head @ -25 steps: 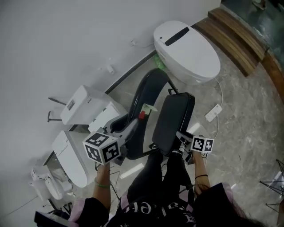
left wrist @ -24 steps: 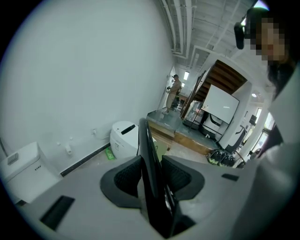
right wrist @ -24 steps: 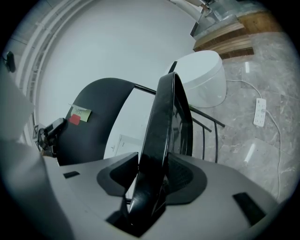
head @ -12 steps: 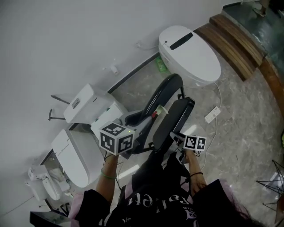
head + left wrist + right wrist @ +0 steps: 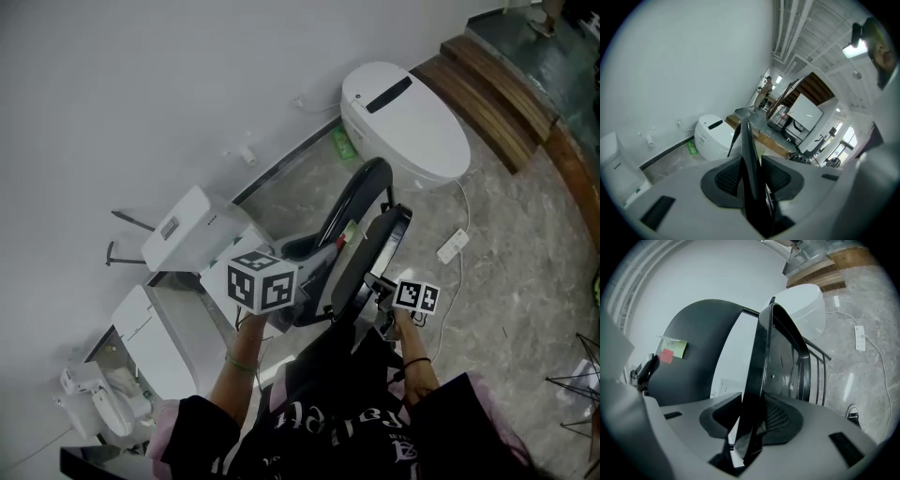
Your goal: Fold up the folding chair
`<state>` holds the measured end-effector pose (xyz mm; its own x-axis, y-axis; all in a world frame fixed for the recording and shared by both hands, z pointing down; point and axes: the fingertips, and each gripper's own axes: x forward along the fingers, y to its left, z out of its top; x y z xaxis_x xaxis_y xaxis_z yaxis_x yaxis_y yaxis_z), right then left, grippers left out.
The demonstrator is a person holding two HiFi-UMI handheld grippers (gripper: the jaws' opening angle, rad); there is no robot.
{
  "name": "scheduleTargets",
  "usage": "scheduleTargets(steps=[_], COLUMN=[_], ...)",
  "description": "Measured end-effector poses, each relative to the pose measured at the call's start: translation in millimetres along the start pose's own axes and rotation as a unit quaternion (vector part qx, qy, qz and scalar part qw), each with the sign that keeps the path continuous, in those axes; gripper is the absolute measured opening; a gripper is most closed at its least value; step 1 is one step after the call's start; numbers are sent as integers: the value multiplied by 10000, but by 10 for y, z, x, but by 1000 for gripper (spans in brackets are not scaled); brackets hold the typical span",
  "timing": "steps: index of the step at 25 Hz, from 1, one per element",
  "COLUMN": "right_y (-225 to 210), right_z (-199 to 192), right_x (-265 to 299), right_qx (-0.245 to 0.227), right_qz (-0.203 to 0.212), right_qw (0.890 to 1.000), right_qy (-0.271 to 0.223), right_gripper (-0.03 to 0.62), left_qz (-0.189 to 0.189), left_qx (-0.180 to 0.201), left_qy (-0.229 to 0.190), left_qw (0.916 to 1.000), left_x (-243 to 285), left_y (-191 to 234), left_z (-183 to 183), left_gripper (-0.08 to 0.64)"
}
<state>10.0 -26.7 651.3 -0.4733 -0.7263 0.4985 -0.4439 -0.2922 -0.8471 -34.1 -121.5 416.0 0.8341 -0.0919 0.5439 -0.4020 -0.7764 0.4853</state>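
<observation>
Dim, flat, greyish light; gripper views bulge fisheye with black corners; a ceiling lamp [image 5: 855, 49] glares.

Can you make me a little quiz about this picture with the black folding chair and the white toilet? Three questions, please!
1. True or false: the lid of the white oval toilet is shut.
2. Pick one: what is clamped between the jaws of the left gripper? A) the edge of a panel of the black folding chair; B) a white power strip; C) a green bottle.
3. Short answer: what is stuck on the chair's curved black backrest?

Key: 1 true. 2 A. 3 two paper notes, one pale yellow and one red.
</observation>
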Motion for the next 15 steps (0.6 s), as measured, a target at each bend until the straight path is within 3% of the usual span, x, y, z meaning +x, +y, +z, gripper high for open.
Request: scheduleTargets(steps=[3,7,10,15], right_y=[2,21,-4,103], right_z=[49,-24,-15,76], right_x=[15,-45,-56,74], right_qx=[38,358,419,610], right_qz=[33,188,159,391], right_qw=[10000,9990,9990,9970], right_qy=[-10,-211,-82,272], right_gripper=[141,127,127,115], left_qz=[-349,-670,-916,-737], left_qx=[-175,-53,-314,-320], left_qy=[19,167,66,70], left_qw=[9992,9976,9953,9967], left_x=[26,-42,-4,74], left_y=[20,-102,-134,-134], left_z=[42,-43,-9,128], left_gripper=[129,131,129,123])
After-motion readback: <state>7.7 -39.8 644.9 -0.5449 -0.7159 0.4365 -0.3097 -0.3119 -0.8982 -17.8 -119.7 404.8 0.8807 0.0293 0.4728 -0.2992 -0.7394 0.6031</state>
